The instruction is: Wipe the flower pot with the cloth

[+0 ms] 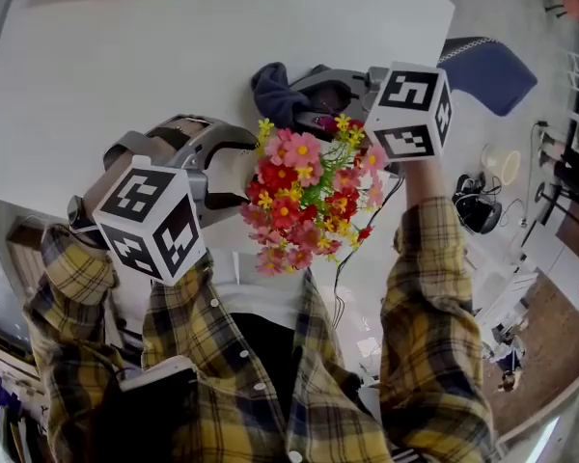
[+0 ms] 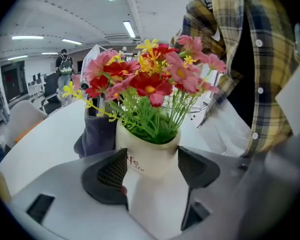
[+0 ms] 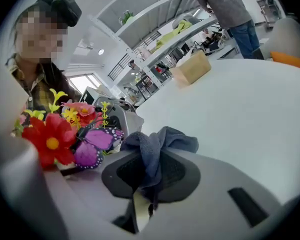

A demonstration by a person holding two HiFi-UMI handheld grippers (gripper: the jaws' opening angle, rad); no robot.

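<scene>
Left claw (image 2: 152, 173) mine, clamped on flower pot (image 2: 149, 154), upright, near tabletop (image 1: 125, 66) edge. Right claw (image 3: 150, 179) pinches cloth (image 3: 160, 144), bunched at pot's 9 o'clock. Best: steady pot, press cloth on wall, sweep round, spare petals.

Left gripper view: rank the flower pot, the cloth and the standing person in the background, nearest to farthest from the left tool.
1. The flower pot: centre, clamped between the jaws of the left tool.
2. The cloth: right behind the pot, at its left.
3. The standing person: far across the room, upper left.
</scene>
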